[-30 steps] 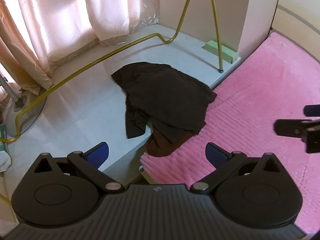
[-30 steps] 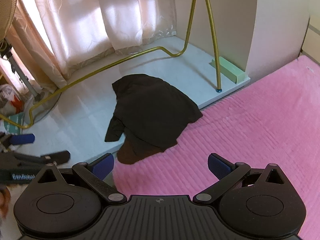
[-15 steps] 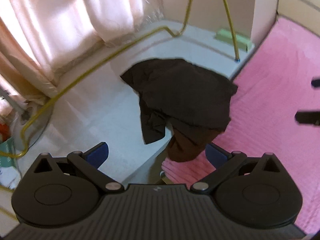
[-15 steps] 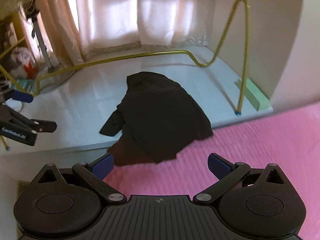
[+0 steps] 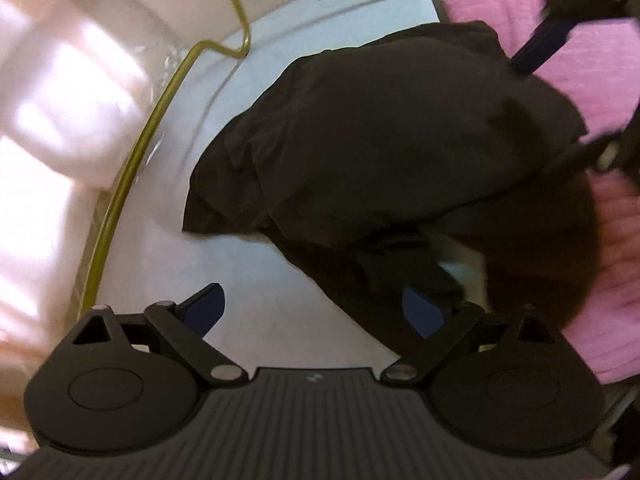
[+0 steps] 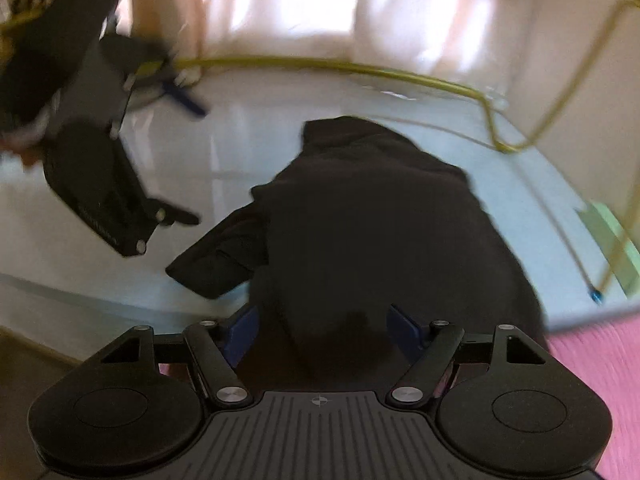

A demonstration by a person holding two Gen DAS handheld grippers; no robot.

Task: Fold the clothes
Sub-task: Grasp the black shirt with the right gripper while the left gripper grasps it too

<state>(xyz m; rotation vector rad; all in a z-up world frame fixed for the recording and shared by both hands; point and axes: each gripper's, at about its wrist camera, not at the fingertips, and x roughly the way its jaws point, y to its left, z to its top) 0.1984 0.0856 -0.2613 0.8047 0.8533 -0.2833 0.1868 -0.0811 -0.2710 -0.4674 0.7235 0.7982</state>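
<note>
Both grippers lowered onto dark garment (image 6: pixel 384 232); left gripper (image 5: pixel 316 314) and right gripper (image 6: pixel 322 330) jaws apart, closing, unclamped; pinch single edges before lifting.

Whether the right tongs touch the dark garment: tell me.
Cannot tell. In the right wrist view the right tongs, whose jaws have just been closing, straddle the dark garment, but blur hides any contact.
</note>
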